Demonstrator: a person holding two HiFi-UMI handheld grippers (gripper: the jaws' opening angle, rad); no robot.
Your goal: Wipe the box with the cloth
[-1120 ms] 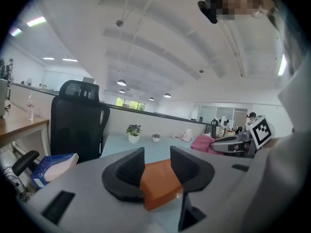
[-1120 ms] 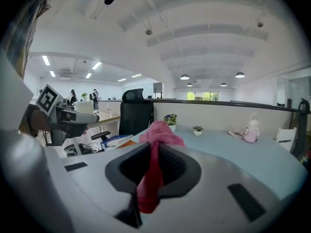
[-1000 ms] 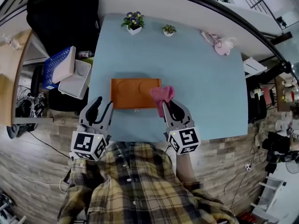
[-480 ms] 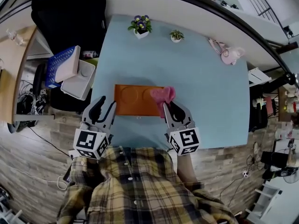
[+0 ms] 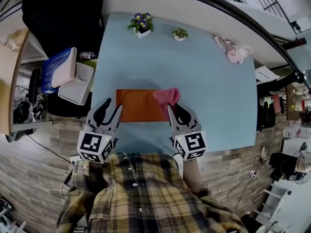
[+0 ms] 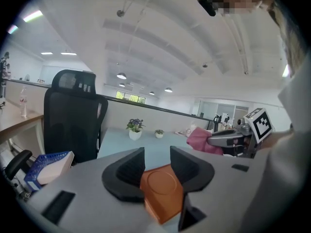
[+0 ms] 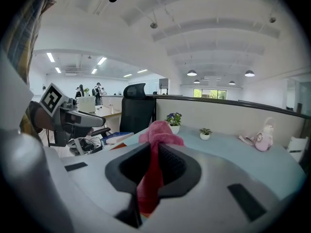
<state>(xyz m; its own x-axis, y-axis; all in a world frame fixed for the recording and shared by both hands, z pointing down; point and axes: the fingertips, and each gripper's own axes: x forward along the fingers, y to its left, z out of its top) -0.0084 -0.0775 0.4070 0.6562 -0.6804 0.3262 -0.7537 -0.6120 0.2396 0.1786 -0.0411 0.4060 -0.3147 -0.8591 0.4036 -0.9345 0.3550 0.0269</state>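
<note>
Right claw point(image 5: 175, 108) first. In the head view it is clamped on the pink cloth point(image 5: 166, 95), which bunches up past its tips and lies over the right end of the orange box point(image 5: 138, 108). The box sits flat on the blue worktop point(image 5: 204, 72), close to the near edge, with its long side running across in front of me. I read the grip as deliberate: pinching one end leaves a loose wad free to drag over the lid. At the box's near left corner I have the left claw point(image 5: 111, 107), jaws parted. I take it to be there to stop the box sliding when the wipe pushes on it.

From the left gripper view, both jaws stand well apart with nothing pinched. The box's corner, with a round ring pressed into its top, shows in the gap and below it. Whether either jaw actually touches the box I cannot tell from this angle. Further along, the right claw holds the cloth over the box's other end.

From the right gripper view, the jaws are closed tight on a hanging fold of cloth, and the rest rises as a lump beyond the tips. A sliver of orange shows just left of the jaws, so the wad is at the box and placed to begin a stroke leftward.
</note>
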